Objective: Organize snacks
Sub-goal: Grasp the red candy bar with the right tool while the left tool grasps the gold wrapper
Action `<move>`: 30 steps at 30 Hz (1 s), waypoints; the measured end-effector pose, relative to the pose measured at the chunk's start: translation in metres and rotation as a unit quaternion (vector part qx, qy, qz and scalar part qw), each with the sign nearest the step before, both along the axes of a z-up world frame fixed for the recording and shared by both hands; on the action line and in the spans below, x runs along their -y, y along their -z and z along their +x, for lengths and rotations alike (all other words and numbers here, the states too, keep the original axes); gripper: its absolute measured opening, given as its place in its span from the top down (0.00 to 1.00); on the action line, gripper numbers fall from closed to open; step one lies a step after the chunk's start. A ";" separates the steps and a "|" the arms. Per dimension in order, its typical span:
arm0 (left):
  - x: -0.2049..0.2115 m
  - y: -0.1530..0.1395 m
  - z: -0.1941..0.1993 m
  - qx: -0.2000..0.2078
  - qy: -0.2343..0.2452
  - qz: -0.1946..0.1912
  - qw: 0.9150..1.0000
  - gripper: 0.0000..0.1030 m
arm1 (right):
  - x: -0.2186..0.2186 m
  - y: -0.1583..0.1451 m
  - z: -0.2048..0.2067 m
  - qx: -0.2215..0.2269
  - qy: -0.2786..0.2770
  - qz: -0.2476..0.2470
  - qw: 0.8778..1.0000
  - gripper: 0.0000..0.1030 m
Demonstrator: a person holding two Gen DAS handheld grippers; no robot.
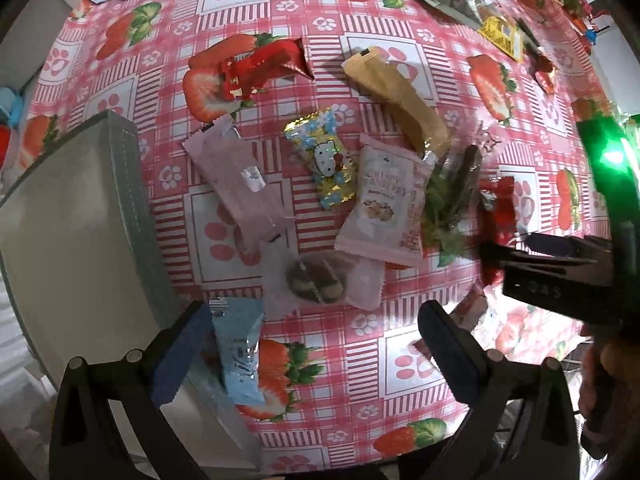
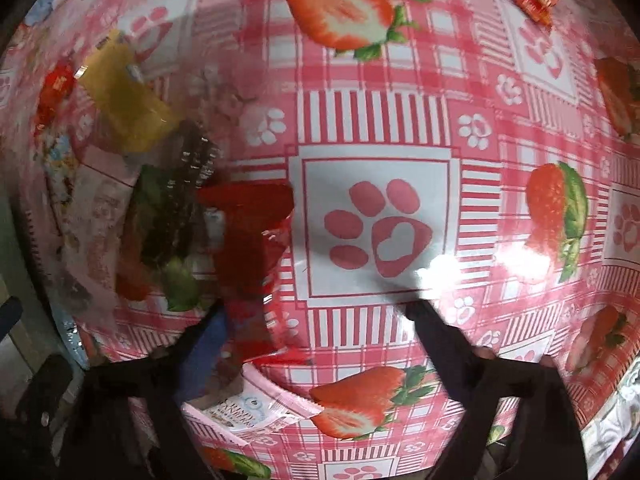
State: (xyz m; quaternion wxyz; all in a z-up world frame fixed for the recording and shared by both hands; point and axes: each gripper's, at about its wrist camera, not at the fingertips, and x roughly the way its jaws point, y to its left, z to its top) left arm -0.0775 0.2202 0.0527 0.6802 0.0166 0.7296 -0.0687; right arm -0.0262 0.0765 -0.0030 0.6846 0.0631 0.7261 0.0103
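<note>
The left gripper hangs over a table covered with a pink checked plastic cloth printed with strawberries and paw marks, its 2 fingers spread wide with nothing pinched between them. A pale blue snack wrapper lies just beside its left finger, at the lower left of the left wrist view.

In the middle of that view a loose heap of snacks lies on the cloth: a long pale pink wrapper, a gold and blue packet with a cartoon cat, a pink and white cranberry snack bag, a tan wrapper, a clear wrapper holding a dark cookie and a red foil packet toward the upper left. A grey box fills the left edge.

At the right edge the right gripper is blurred beside a red wrapper. In the right wrist view its fingers stand partly apart, and that red wrapper lies ahead of the left finger; whether it is touched, I cannot tell. A second cranberry bag lies at the bottom.
</note>
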 end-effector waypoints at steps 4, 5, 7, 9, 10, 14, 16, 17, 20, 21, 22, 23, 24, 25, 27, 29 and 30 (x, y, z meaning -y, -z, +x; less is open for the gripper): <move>0.001 0.002 0.009 -0.011 -0.001 0.006 1.000 0.00 | -0.022 -0.007 0.000 0.016 -0.027 -0.004 0.999 0.65; 0.001 0.001 0.012 -0.013 -0.001 0.002 1.000 0.00 | -0.019 -0.007 0.001 0.017 -0.024 0.000 1.000 0.72; 0.002 -0.008 0.025 -0.003 0.000 -0.008 1.000 0.00 | 0.010 -0.019 -0.016 0.012 -0.014 0.014 1.000 0.77; 0.005 -0.021 0.041 0.022 0.008 0.002 1.000 0.00 | 0.010 -0.023 -0.033 0.011 -0.005 0.028 1.000 0.78; 0.006 -0.026 0.049 0.034 0.011 0.009 0.999 0.00 | 0.020 -0.020 -0.036 0.012 0.000 0.038 0.999 0.78; 0.007 -0.034 0.085 0.052 0.018 0.013 0.998 0.00 | 0.040 -0.019 -0.040 0.019 0.016 0.063 0.998 0.78; 0.011 -0.032 0.097 0.046 0.012 0.014 0.999 0.00 | 0.050 -0.020 -0.043 0.024 0.023 0.076 0.997 0.77; 0.012 -0.029 0.096 0.043 0.006 0.012 0.999 0.00 | 0.055 -0.021 -0.045 0.026 0.028 0.087 0.995 0.77; 0.026 -0.020 0.102 0.019 -0.034 -0.009 0.999 0.00 | 0.081 -0.024 -0.049 0.025 0.043 0.102 0.994 0.77; 0.030 -0.015 0.103 0.007 -0.050 -0.019 0.999 0.00 | 0.090 -0.023 -0.051 0.025 0.048 0.108 0.993 0.77; 0.035 -0.011 0.105 -0.003 -0.064 -0.028 0.998 0.00 | 0.097 -0.025 -0.053 0.026 0.055 0.114 0.992 0.77; 0.041 -0.006 0.107 -0.013 -0.076 -0.035 0.996 0.00 | 0.105 -0.027 -0.055 0.026 0.062 0.119 0.991 0.77; 0.048 -0.001 0.110 -0.020 -0.087 -0.035 0.995 0.00 | 0.111 -0.028 -0.057 0.027 0.068 0.122 0.990 0.77; 0.055 0.002 0.111 -0.022 -0.092 -0.032 0.995 0.00 | 0.120 -0.030 -0.059 0.027 0.074 0.125 0.989 0.77; 0.067 0.009 0.119 -0.016 -0.102 -0.015 0.995 0.00 | 0.138 -0.035 -0.064 0.029 0.086 0.132 0.987 0.77; 0.077 0.017 0.128 -0.013 -0.112 -0.001 0.994 0.00 | 0.154 -0.040 -0.071 0.030 0.097 0.139 0.985 0.77; 0.082 0.023 0.132 -0.018 -0.116 0.004 0.993 0.00 | 0.158 -0.040 -0.072 0.030 0.100 0.141 0.984 0.77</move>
